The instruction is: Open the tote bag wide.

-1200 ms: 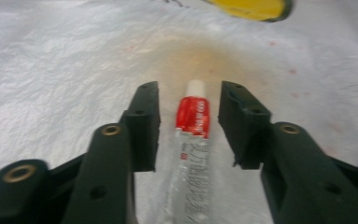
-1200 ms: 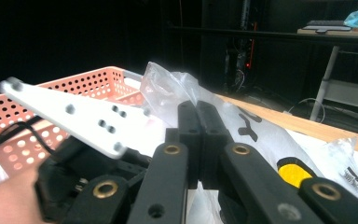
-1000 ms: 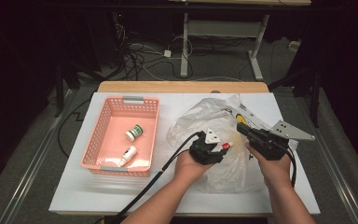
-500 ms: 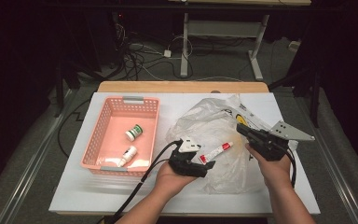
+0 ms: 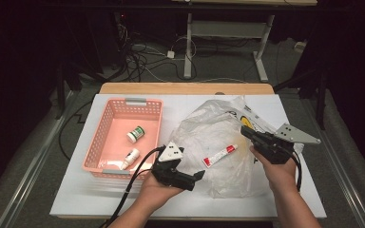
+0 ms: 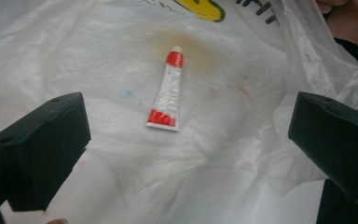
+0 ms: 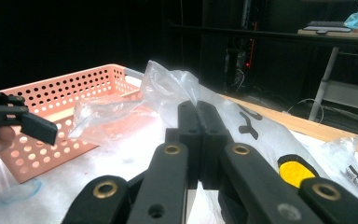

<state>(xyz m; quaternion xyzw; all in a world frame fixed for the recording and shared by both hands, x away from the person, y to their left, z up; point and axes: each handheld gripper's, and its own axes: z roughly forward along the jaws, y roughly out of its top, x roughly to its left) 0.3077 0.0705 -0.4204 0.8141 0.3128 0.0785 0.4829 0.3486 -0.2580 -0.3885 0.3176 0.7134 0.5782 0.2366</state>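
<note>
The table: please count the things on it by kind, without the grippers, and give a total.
Pink basket: 1
Small bottles in the basket: 2
Red-and-white tube: 1
Clear plastic bag: 1
Total: 5

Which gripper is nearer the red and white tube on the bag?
Left. The left gripper, jaws just opened, sits just short of the tube. The right gripper is farther off, shut on the plastic bag.

A small white tube (image 5: 220, 156) with red bands at both ends and a pale cap lies flat on the crumpled clear plastic bag (image 5: 209, 128). The bag spreads over the white table, just right of the pink basket.
</note>
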